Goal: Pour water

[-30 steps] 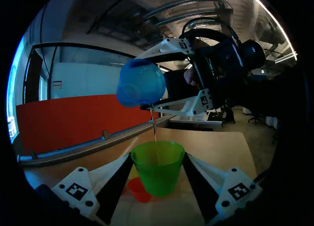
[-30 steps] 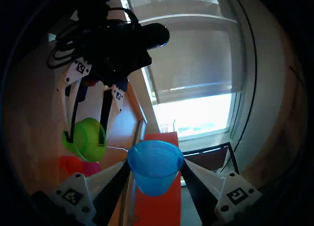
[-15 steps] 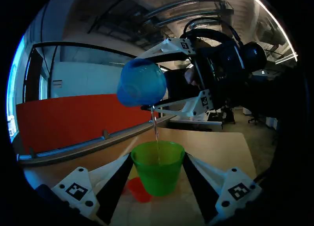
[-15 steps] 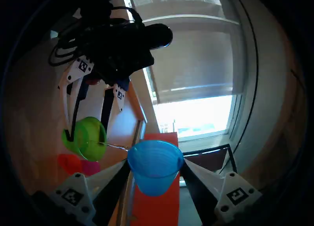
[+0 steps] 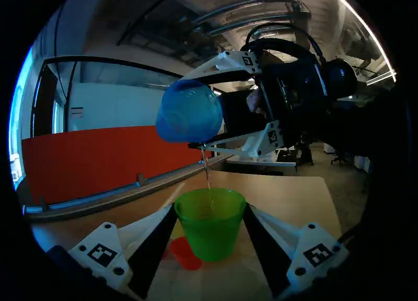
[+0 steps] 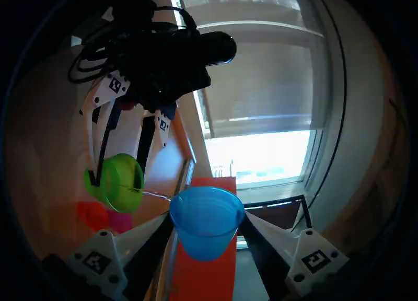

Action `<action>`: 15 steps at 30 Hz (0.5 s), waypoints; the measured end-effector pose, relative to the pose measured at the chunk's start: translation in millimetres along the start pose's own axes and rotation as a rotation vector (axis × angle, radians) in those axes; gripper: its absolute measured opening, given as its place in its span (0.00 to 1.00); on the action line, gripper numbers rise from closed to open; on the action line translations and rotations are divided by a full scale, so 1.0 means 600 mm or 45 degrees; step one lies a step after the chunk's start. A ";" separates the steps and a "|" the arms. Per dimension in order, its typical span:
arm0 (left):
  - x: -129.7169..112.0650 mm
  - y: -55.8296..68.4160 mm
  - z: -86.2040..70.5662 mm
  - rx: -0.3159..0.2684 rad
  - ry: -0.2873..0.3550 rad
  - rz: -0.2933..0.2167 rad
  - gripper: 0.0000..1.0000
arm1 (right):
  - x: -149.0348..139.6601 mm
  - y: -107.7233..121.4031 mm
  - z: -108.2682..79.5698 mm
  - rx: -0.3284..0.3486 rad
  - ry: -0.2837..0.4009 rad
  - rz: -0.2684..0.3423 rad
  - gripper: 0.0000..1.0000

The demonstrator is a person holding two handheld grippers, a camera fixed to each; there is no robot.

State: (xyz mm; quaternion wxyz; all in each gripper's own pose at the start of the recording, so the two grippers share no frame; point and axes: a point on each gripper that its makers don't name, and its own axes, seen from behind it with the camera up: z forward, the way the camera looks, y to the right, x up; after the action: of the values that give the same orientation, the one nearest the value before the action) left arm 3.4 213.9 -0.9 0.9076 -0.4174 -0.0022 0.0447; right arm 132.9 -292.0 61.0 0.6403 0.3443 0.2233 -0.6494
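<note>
The left gripper view looked forward, roughly level, along the left gripper, close on the green cup between its fingers, the bench beyond. The right gripper view, rolled sideways, looked along the right gripper, close on the blue cup, a window beyond. Both views shared both cups.

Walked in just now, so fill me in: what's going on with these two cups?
A person holds a gripper in each hand and is pouring water. The right gripper has its jaws shut on a blue cup and tips it, so a thin stream of water falls from its rim. The left gripper grips a green cup directly underneath, catching the stream. A small red cup sits on the wooden table beside the green one.
</note>
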 end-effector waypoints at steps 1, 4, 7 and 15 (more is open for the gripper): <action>0.000 0.000 0.000 0.000 0.000 0.000 0.88 | 0.000 0.000 0.000 0.001 -0.001 -0.005 0.90; -0.001 0.001 0.000 0.001 -0.001 0.001 0.88 | 0.000 -0.001 0.000 0.004 -0.004 -0.022 0.90; -0.001 0.002 0.000 0.001 -0.002 0.002 0.88 | -0.001 -0.003 0.001 0.005 -0.008 -0.035 0.90; -0.002 0.002 -0.001 0.002 -0.002 0.002 0.88 | 0.000 -0.003 0.001 0.004 -0.010 -0.056 0.90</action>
State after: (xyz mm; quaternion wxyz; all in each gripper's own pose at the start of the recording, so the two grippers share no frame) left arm 1.9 214.0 -2.2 0.9079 -0.4167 -0.0028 0.0457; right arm 131.1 -292.3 61.2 0.6262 0.3379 0.2272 -0.6649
